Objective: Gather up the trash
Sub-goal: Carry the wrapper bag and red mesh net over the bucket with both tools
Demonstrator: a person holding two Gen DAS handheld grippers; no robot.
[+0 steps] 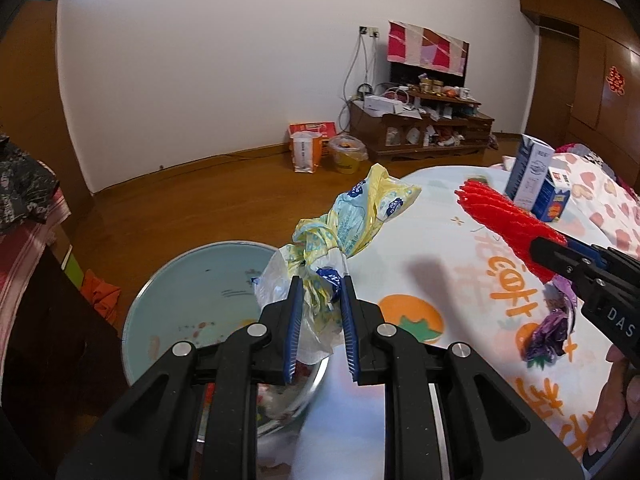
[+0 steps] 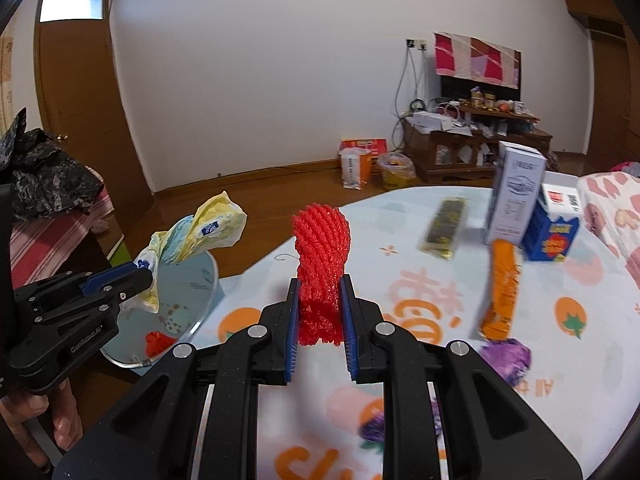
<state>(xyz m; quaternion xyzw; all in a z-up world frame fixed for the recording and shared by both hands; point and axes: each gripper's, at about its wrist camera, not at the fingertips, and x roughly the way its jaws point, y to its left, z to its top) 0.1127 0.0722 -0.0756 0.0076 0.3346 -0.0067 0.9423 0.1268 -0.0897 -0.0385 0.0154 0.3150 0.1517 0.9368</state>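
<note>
- Crinkly plastic is sitting between the left gripper's (image 1: pixel 321 300) blue pads: a knotted yellow bag (image 1: pixel 352 216), pinched low on its neck, with most of it sticking up toward the middle of the left wrist frame.
- Left jaws are standing narrowly apart, closed only as far as the bag allows; both pads are touching it.
- That bag is hanging above the rim of the bowl (image 1: pixel 168 272) in the lower left of the frame; the bowl is already holding scraps.
- Risk, as I judge it: thin slippery film gripped on a loose fold could be sliding out, and since it is near the rim rather than dead centre, it might be dropping onto the floor (image 1: pixel 208 196) instead of inside.
- Red foam net (image 2: pixel 320 264) is being pinched by the right gripper (image 2: pixel 319 304), jaws partly closed and squeezing its lower part; the top is standing free at frame centre.
- The net is over the tablecloth (image 2: pixel 400 216), not yet over the bowl.
- Risk: the net is springy and could be popping free if the squeeze is easing.
- Both grippers are heading for one bowl at the table edge, so they could be bumping each other or tipping it.
- An orange wrapper (image 2: pixel 502 288), a purple wrapper (image 2: pixel 506 358), a dark packet (image 2: pixel 444 232) and cartons (image 2: pixel 516 200) are lying at the right, uncollected; a careless sweep could be knocking them.
</note>
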